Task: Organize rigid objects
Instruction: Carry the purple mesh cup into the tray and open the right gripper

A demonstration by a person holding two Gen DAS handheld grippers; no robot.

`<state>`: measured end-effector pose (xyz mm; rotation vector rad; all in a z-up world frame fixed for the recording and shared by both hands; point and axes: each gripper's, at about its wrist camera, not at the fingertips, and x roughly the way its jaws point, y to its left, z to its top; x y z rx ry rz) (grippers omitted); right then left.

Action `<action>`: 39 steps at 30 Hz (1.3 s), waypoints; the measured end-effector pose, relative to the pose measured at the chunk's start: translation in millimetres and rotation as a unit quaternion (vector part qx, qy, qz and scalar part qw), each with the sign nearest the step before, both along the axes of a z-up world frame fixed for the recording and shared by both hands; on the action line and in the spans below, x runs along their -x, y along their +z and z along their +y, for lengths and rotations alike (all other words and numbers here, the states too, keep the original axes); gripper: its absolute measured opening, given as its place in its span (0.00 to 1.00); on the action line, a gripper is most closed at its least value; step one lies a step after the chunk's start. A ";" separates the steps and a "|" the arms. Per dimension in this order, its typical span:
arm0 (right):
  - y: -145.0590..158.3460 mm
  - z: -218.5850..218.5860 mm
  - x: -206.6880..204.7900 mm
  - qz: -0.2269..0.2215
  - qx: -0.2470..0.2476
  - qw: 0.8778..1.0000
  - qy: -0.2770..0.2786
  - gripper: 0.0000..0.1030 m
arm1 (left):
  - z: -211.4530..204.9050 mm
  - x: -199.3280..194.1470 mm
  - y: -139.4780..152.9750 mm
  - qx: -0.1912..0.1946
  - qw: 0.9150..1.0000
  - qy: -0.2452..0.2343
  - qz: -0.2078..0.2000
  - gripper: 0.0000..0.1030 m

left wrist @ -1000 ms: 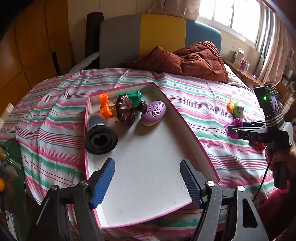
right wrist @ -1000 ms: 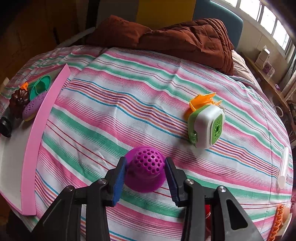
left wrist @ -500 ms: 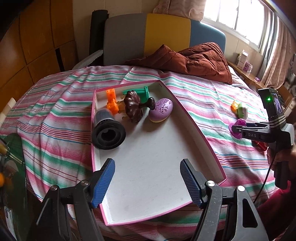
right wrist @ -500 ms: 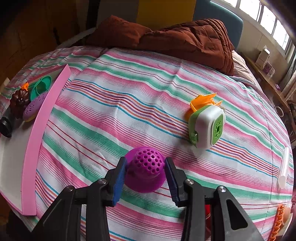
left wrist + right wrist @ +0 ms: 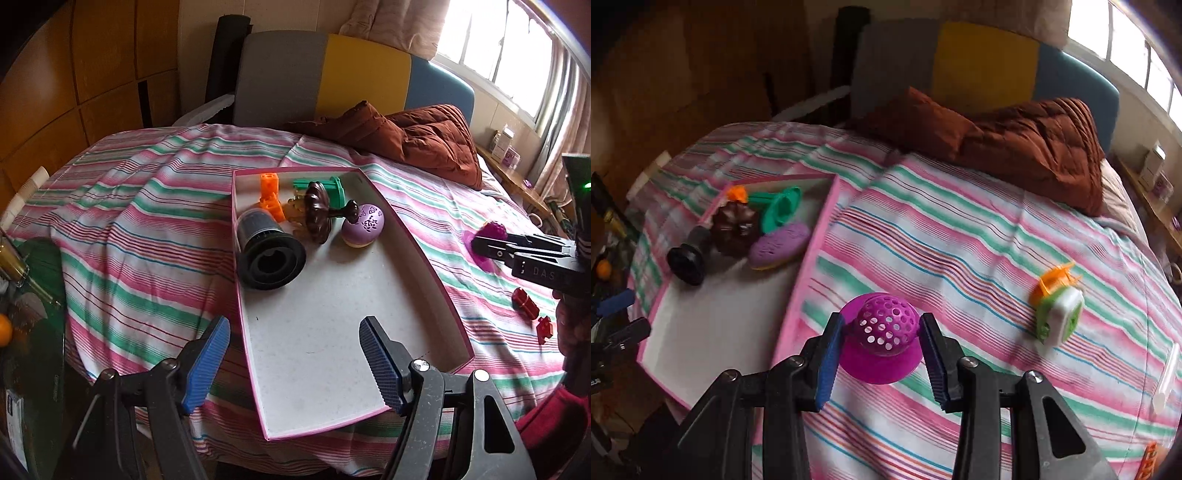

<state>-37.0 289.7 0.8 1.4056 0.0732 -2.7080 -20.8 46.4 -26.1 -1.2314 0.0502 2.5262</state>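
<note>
My right gripper (image 5: 882,338) is shut on a magenta perforated strainer (image 5: 882,332), held above the striped bedspread just right of the pink-rimmed tray (image 5: 809,273). The same strainer (image 5: 487,236) shows in the left wrist view, at the right gripper's tips. My left gripper (image 5: 295,354) hangs open over the near end of the tray (image 5: 421,254), with nothing between its blue pads. At the tray's far end lie a black cylinder (image 5: 267,254), a brown carved piece (image 5: 317,214), a purple egg-shaped piece (image 5: 364,225), an orange piece (image 5: 269,192) and a green piece (image 5: 325,188).
A green-and-white box with an orange clip (image 5: 1058,306) lies on the bedspread to the right. Small red pieces (image 5: 526,302) sit near the right hand. A brown quilt (image 5: 424,140) is bunched at the bed's head. A white tube (image 5: 1167,373) lies at the far right.
The right gripper has lifted the strainer off the bedspread and carried it left toward the tray. The left gripper has drifted left, so the tray sits further right in its view.
</note>
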 end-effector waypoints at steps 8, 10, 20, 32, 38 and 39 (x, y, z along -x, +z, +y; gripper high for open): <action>-4.6 -78.5 20.3 -0.009 -0.020 0.996 0.090 0.40 | -8.1 0.4 -1.7 -0.012 1.000 0.006 -0.004 0.71; -14.0 -89.3 29.9 -0.024 -0.028 0.994 0.101 0.40 | -11.0 1.4 -3.2 -0.015 1.000 0.009 -0.008 0.71; -49.0 -109.8 52.9 -0.062 -0.088 0.987 0.121 0.40 | -19.4 6.4 -10.7 -0.024 0.999 0.019 -0.019 0.71; -55.3 -110.9 55.6 -0.051 -0.096 0.988 0.108 0.44 | -21.2 6.9 -11.0 -0.023 0.999 0.023 -0.019 0.71; -49.9 -107.0 53.9 -0.050 -0.070 0.991 0.103 0.55 | -19.2 4.2 -7.9 -0.020 0.999 0.021 -0.013 0.71; -47.7 -107.0 52.5 -0.047 -0.066 0.991 0.104 0.59 | -18.7 4.2 -7.7 -0.019 1.000 0.021 -0.013 0.71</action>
